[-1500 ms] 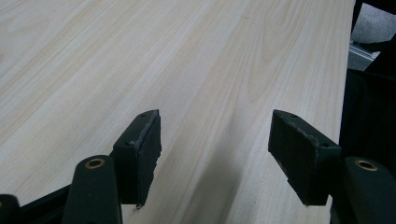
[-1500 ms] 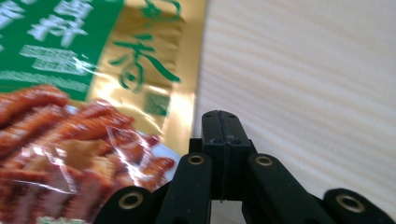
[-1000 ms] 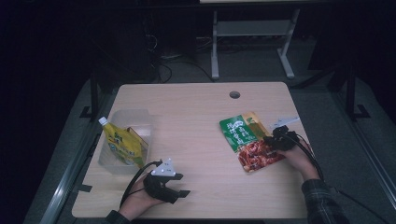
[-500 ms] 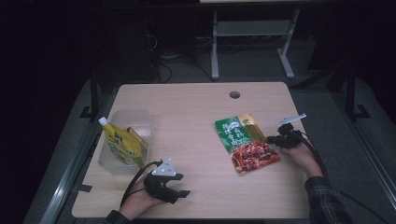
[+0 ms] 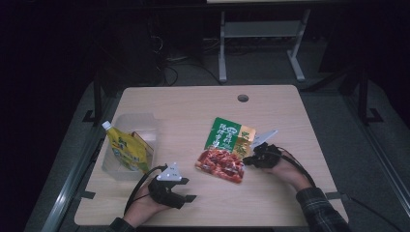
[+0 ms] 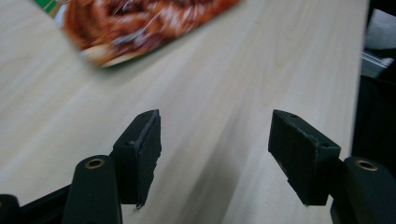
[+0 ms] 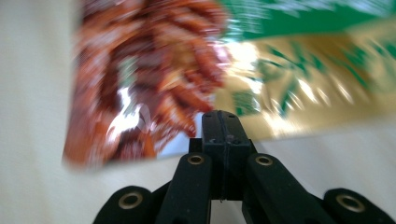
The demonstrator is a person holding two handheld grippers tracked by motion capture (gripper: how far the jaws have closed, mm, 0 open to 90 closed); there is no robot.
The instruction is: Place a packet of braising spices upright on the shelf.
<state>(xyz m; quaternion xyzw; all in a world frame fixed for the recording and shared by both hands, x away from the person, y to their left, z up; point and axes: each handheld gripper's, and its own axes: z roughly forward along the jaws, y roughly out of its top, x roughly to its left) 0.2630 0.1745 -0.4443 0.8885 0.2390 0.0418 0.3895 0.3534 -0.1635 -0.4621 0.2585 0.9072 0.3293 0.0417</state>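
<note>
— Right, what have I got on the right side?

— My right tool (image 5: 247,159) is clenched on the edge of the foil food pouch (image 5: 226,149). In the right gripper view the two black jaws sit pressed together right at the pouch's (image 7: 154,79) near edge, where the red print meets the gold. The picture there is smeared, so I can't read the lettering.

— And where is the pouch on the worktop?

— Near the middle of the worktop (image 5: 193,106), a little to my right, lying tilted: green end pointing away from me, red end towards me. The red corner also shows at the top of the left gripper view (image 6: 140,23).

— The left side?

— My left tool (image 5: 186,197) is released. Its jaws stand well apart over bare wood, with nothing between them, and the hand rests near the front edge, well apart from the pouch.

— Anything else out there?

— A clear plastic container (image 5: 140,124) near the left edge, with a yellow spouted pouch (image 5: 124,152) leaning in it, white cap up. A round cable hole (image 5: 242,98) sits by the far edge.
</note>
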